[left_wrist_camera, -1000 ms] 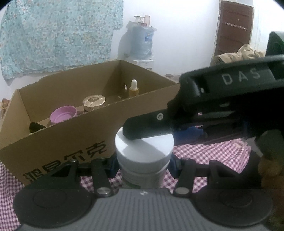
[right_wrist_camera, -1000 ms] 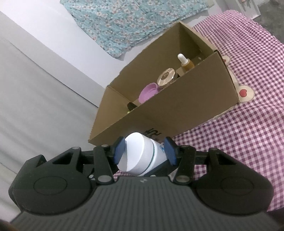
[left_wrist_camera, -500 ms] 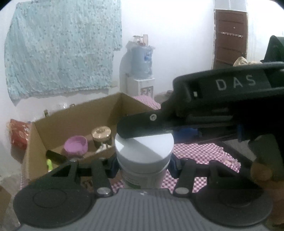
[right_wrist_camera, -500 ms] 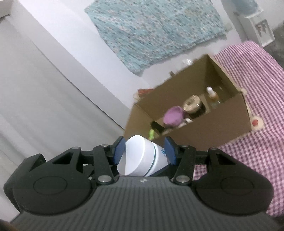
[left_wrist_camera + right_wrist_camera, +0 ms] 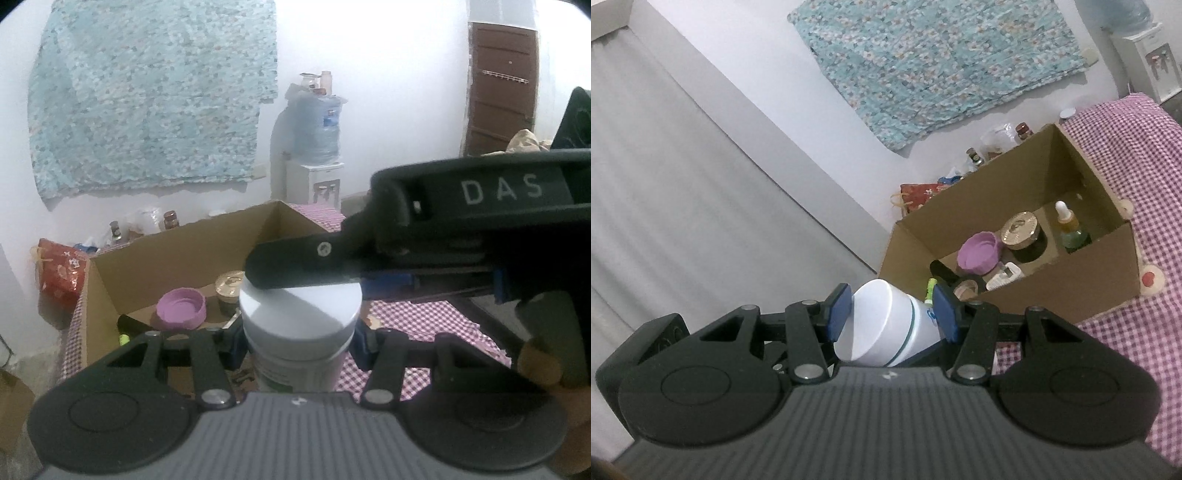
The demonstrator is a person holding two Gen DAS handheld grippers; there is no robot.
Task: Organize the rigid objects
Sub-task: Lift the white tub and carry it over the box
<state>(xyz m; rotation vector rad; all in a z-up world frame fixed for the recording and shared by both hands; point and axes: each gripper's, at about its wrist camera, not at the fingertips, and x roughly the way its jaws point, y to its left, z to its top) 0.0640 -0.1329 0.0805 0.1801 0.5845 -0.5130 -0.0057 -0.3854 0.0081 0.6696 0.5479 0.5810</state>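
White walls backed the scene, with a teal floral cloth (image 5: 147,110) hung on one and a water dispenser (image 5: 319,147) beside a brown door (image 5: 502,92).

Surface: bed covered in a pink checked sheet (image 5: 1126,350).

Item 1: white jar (image 5: 299,325), lidded, held in the air in front of the box. Left tool (image 5: 299,341) clamped on its body, blue pads on either side; in that view the long axis stood upright, lid uppermost. Right tool (image 5: 892,314) clamped on the lid, approaching from the right; in its own view the jar lay tilted, flat lid face turned to lower left.

Item 2: open cardboard box (image 5: 1052,291) resting on the sheet, beyond the jar. Contents:
- purple round cap (image 5: 979,253), open side up;
- dark jar with gold lid (image 5: 1021,230), upright, just beside the cap;
- amber dropper bottle (image 5: 1069,225), upright, white tip at top, in the far corner;
- black item and small white item at the near wall, too small to identify.

Item 3: red bag (image 5: 62,277) and small bottles by the wall behind the box.
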